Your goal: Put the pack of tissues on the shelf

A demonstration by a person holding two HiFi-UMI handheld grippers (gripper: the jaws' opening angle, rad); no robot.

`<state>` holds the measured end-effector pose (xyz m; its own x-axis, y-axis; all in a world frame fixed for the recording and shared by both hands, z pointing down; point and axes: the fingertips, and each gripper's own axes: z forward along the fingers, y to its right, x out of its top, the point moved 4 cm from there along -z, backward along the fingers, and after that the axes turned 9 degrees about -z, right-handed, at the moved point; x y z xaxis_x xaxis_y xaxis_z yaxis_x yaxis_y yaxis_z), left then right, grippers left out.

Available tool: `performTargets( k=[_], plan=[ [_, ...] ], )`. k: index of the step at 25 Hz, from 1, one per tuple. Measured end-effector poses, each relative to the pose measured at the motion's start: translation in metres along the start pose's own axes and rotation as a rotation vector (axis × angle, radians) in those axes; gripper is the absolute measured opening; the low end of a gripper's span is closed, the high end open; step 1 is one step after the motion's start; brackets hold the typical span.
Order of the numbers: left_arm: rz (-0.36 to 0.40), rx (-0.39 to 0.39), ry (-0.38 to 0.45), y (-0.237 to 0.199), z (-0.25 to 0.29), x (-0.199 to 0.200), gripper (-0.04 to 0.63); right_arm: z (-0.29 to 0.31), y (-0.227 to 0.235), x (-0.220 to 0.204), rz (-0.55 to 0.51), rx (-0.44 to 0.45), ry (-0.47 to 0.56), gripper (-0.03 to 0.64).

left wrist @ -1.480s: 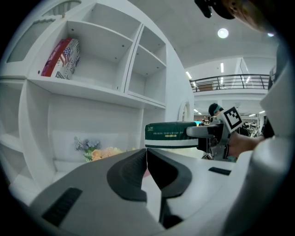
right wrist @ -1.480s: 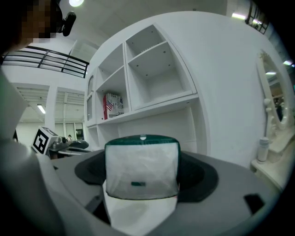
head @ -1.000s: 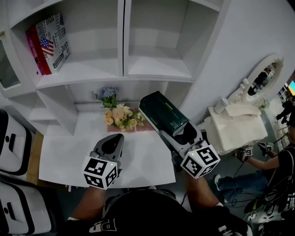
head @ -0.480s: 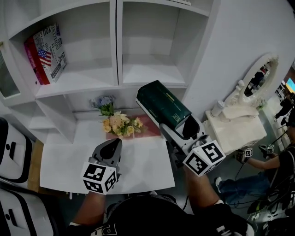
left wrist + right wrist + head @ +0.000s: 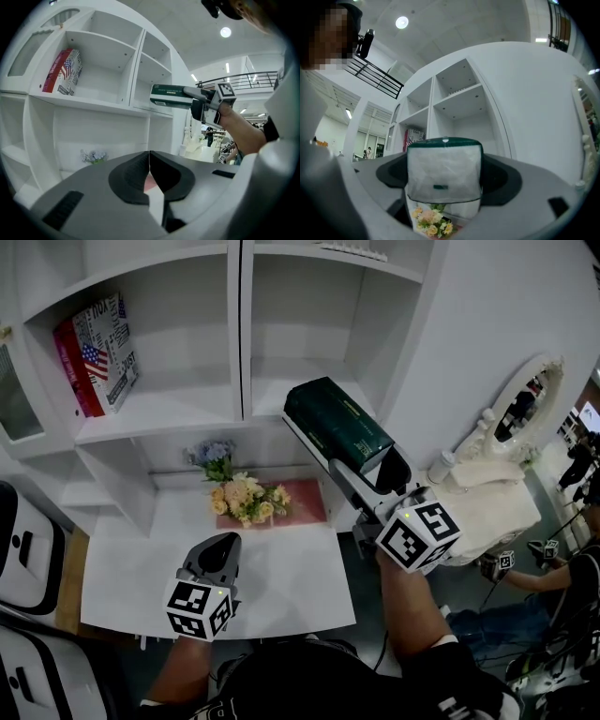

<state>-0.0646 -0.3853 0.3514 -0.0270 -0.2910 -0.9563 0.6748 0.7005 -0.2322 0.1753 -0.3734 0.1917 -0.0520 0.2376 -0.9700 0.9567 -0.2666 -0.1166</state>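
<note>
While right gripper (image 5: 373, 468) clamps tissue pack (image 5: 336, 423), fingertips hidden, left gripper (image 5: 217, 554) closed

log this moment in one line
right tongs: shut on tissue pack, before shelf | left tongs: shut, empty | placement: not yet done

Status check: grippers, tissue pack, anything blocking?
Right gripper shut on tissue pack, held before right shelf bay. Left gripper shut, empty, above table. No obstruction seen.
</note>
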Motion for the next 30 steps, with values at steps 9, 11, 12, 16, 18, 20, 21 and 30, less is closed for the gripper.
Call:
performTargets(
  k=[9,11,12,16,18,20,21,30],
  plan=[
    [0.004,0.035,0.022,-0.013,-0.005,0.011,0.015,0.034,0.024,0.007,-0.024,-0.039,-0.013,0.436],
    [0.005,0.039,0.020,-0.014,-0.005,0.011,0.015,0.044,0.030,0.007,-0.029,-0.046,-0.024,0.436],
    [0.006,0.041,0.020,-0.015,-0.005,0.011,0.015,0.049,0.033,0.007,-0.031,-0.047,-0.029,0.437],
    [0.005,0.057,0.027,-0.020,-0.008,0.014,0.015,0.070,0.043,0.010,-0.029,-0.048,-0.050,0.437],
    [0.003,0.065,0.034,-0.023,-0.009,0.017,0.015,0.079,0.047,0.010,-0.035,-0.051,-0.060,0.437],
    [0.000,0.070,0.038,-0.025,-0.010,0.018,0.015,0.088,0.050,0.009,-0.043,-0.058,-0.072,0.437],
    [-0.001,0.072,0.038,-0.025,-0.011,0.017,0.015,0.092,0.051,0.007,-0.047,-0.063,-0.079,0.436],
    [-0.019,0.065,0.010,-0.023,-0.013,0.006,0.015,0.131,0.054,-0.004,-0.084,-0.083,-0.151,0.437]
  ],
)
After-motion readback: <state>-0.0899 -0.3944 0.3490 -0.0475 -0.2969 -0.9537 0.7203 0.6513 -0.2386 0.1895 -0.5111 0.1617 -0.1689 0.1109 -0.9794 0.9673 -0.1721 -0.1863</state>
